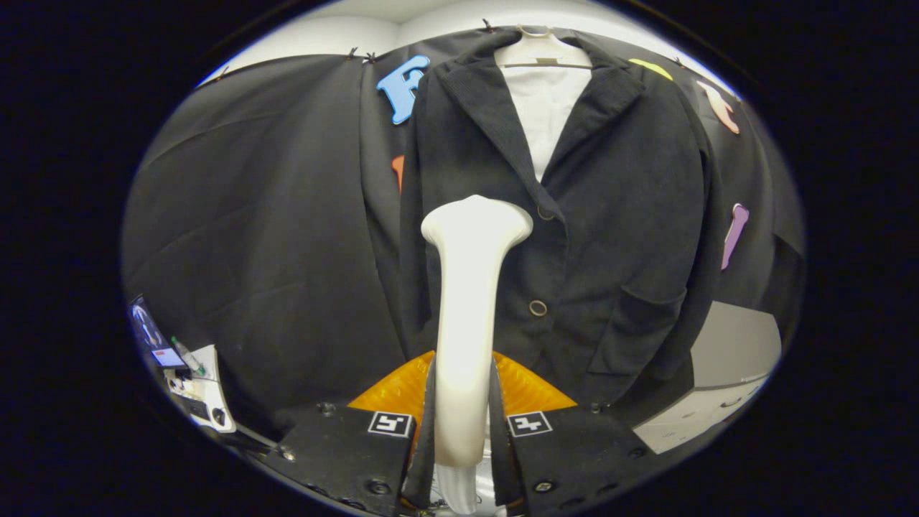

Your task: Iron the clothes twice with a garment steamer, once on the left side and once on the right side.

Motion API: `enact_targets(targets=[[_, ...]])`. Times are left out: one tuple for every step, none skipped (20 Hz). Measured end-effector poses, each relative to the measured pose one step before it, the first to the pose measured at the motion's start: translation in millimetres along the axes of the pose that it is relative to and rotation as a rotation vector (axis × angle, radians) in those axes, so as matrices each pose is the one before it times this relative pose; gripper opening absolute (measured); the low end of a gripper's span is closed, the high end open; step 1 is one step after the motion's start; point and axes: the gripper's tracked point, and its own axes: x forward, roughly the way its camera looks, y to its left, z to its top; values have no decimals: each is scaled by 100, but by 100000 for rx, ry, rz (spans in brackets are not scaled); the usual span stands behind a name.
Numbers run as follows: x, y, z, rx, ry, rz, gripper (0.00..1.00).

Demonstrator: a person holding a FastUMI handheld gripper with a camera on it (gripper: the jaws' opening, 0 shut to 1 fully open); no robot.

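We find the garment steamer standing upright between the fingers of the claw, both fingers pressing on its handle. Its head lies just before the jacket's left front panel, beside the button line. The jacket hangs on a hanger against the booth wall. A cabinet sits low to the jacket's right; a cluttered surface sits low at far left.
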Motion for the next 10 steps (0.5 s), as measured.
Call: enact_targets(targets=[[-53,-131,-613,-158,864,71,35],[-22,-64,-790,-195,1114,264,35],[25,-38,-683,-88,1261,276,35],[99,-66,-767,23,1322,92,35],[-3,-81,-709,178,1263,4,35],[130,-60,-524,95,963,-101,35],[-42,-64,-482,74,784,-133,35],[49,-134,-441,16,775,-232,35],[169,-123,-398,-99,750,-331,35],[107,-84,-359,-265,645,-148,35]])
